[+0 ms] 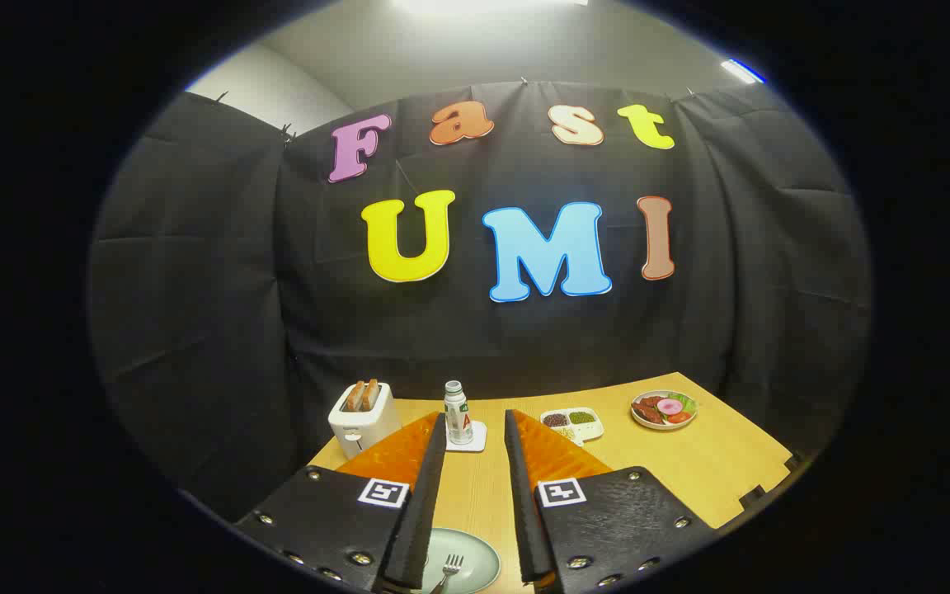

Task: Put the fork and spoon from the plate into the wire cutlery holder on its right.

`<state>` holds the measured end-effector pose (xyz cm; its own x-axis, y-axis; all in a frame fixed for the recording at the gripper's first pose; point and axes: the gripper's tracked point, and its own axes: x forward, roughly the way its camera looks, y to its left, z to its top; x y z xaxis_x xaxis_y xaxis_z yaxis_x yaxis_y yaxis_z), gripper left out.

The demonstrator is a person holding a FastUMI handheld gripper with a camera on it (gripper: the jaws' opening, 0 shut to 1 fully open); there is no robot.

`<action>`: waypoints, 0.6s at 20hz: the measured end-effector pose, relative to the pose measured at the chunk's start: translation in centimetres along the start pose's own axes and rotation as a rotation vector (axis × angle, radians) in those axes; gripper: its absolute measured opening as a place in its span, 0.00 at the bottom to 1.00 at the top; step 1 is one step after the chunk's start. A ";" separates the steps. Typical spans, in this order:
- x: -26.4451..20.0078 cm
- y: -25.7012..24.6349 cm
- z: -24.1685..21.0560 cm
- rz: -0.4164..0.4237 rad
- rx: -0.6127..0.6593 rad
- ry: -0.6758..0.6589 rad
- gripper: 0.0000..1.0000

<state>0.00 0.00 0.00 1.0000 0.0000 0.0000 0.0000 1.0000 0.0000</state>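
Silver fork (449, 569) rests tines-up on pale green plate (483, 561) between spread claw (475, 429) fingers.

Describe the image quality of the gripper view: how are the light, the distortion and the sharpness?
Gripper view: lit evenly from bright ceiling lights, no strong glare on the light wooden table; fisheye distortion curves the table's edge; the white toaster, the small plastic bottle and the pale green plate with the metal fork look sharp; the open gripper frames them.
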 end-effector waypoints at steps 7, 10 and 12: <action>-0.1 -0.1 -0.3 0.002 0.004 0.004 0.43; 0.0 -0.1 -0.3 0.000 0.004 -0.002 0.43; 0.1 0.0 -0.4 0.004 0.005 0.000 0.43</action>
<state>0.10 -0.05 -0.39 1.0000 0.0036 0.0001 -0.0036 1.0000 0.0046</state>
